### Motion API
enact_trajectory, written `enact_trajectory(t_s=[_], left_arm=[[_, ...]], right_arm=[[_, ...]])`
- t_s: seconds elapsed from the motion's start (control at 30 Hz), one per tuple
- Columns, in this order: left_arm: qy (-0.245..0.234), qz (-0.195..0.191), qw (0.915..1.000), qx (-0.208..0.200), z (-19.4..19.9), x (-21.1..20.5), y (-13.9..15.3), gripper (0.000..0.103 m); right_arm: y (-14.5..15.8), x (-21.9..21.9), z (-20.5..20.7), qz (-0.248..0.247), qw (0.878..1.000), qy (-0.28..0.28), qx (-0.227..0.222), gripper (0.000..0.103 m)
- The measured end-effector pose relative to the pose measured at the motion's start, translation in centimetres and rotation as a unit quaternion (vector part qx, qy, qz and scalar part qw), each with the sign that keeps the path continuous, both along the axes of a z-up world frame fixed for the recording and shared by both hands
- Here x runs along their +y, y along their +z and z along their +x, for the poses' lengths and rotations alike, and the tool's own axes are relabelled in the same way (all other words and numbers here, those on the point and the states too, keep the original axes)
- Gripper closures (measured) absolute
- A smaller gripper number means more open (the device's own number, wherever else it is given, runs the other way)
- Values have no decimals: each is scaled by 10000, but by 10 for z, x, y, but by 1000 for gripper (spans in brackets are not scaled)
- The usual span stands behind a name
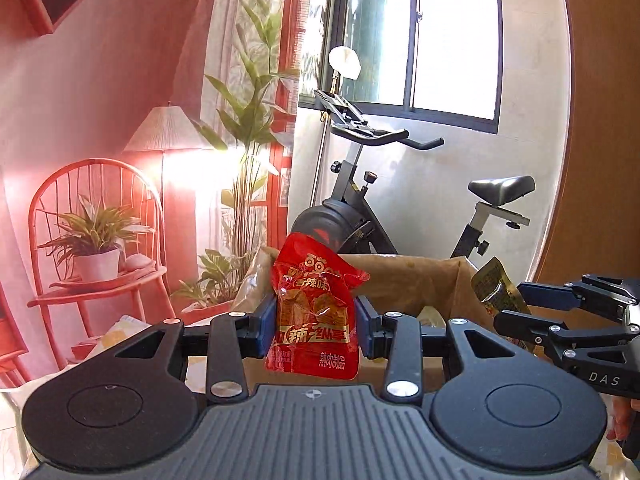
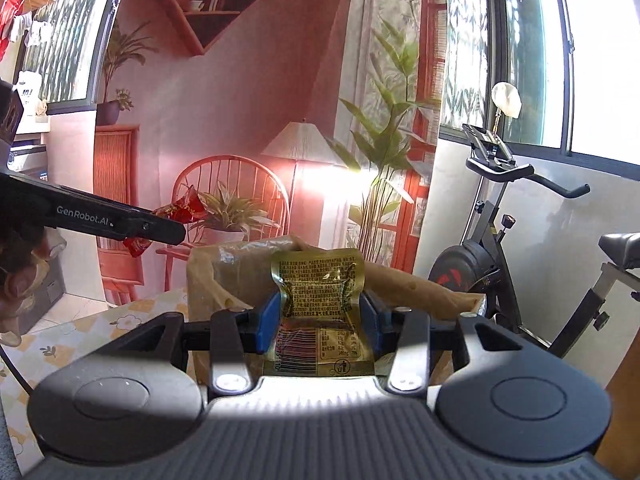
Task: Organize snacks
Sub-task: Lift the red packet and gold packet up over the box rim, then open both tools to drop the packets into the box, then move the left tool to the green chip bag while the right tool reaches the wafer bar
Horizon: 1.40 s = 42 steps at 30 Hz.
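My left gripper (image 1: pixel 316 328) is shut on a red snack packet (image 1: pixel 314 312) and holds it upright in front of an open cardboard box (image 1: pixel 400 284). My right gripper (image 2: pixel 318 322) is shut on a gold snack packet (image 2: pixel 320 312) with its printed back and barcode facing me, also in front of the box (image 2: pixel 224 276). In the left wrist view the right gripper (image 1: pixel 516 308) comes in from the right with the gold packet (image 1: pixel 494 290) over the box's right side. In the right wrist view the left gripper (image 2: pixel 176 226) shows at left with the red packet (image 2: pixel 186 210).
The box stands on a table with a floral cloth (image 2: pixel 100 320). An exercise bike (image 1: pixel 400 200) stands behind the box by a window. A printed red backdrop (image 1: pixel 100 120) with a chair, lamp and plants hangs at the left.
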State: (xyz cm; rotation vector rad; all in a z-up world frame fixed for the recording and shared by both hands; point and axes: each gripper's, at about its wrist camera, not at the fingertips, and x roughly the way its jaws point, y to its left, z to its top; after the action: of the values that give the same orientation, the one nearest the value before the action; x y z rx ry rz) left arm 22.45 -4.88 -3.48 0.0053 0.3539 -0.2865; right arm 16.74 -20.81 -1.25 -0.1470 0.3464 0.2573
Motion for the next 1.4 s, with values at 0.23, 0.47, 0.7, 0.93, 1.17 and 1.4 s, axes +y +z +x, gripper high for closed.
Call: enact_trajectory(t_s=[0.23, 0.47, 0.7, 0.93, 1.17, 1.4], left_arm=[[62, 65, 10000, -7, 56, -20, 14, 60], [133, 294, 9992, 243, 82, -32, 2, 57], [34, 569, 9975, 415, 87, -33, -7, 35], [27, 371, 9984, 437, 71, -12, 0, 27], [-46, 200, 9992, 357, 40, 14, 12, 27], [-19, 19, 9991, 412, -2, 51, 4, 27]], right_arm=[[7, -11, 65, -25, 9990, -381, 228, 57], [-6, -22, 95, 37, 9961, -673, 573, 56], [-13, -30, 93, 137, 9926, -879, 831, 44], [-6, -26, 61, 145, 9943, -740, 750, 30], [-4, -19, 27, 394, 9951, -580, 691, 23], [-5, -9, -5, 639, 9951, -443, 616, 23]])
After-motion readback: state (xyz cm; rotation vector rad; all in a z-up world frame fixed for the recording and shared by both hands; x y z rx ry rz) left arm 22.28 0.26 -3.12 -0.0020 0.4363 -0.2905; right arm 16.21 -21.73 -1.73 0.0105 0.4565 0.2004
